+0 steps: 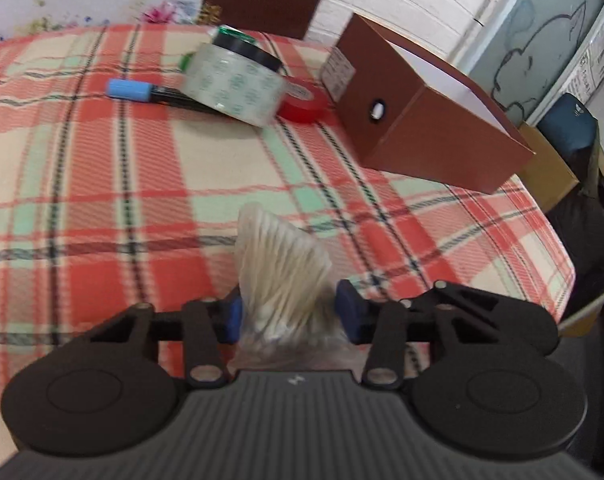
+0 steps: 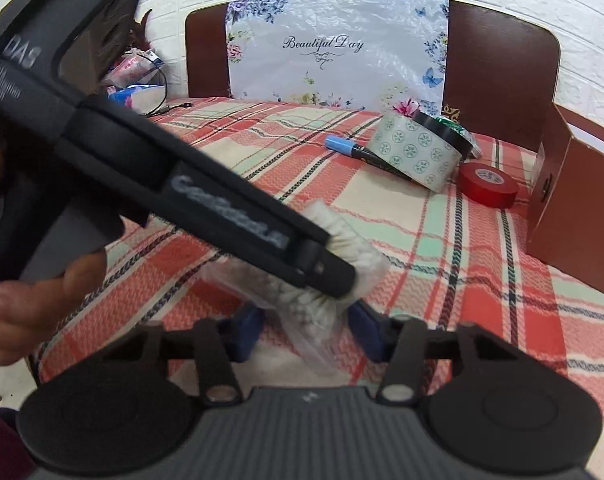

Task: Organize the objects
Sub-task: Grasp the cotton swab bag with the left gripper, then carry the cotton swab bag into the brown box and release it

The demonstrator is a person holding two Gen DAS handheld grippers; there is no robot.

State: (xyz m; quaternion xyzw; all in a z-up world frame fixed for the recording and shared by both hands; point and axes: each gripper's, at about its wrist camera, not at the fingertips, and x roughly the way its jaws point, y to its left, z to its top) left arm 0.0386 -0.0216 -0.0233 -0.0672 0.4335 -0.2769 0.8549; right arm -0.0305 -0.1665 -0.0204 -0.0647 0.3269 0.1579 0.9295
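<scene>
A: Left wrist view: left gripper (image 1: 287, 312) has a clear bag of cotton swabs (image 1: 281, 268) between its blue pads (image 1: 233, 316); both pads touch the bag, so it is gripping.
B: Right gripper (image 2: 306, 330)?
A: Same bag sits between its jaws; pad contact is blurred, can't tell.
B: The rest?
A: On the plaid bedcover (image 2: 442, 264), at 1 o'clock: patterned tape roll (image 2: 418, 154), blue-capped marker (image 2: 342, 147), red tape roll (image 2: 488, 185), brown box (image 2: 574, 200) at 3.

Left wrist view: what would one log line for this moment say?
left gripper: shut on bag of cotton swabs | right gripper: open around same bag | clear tape, marker, brown box: on plaid blanket
</scene>
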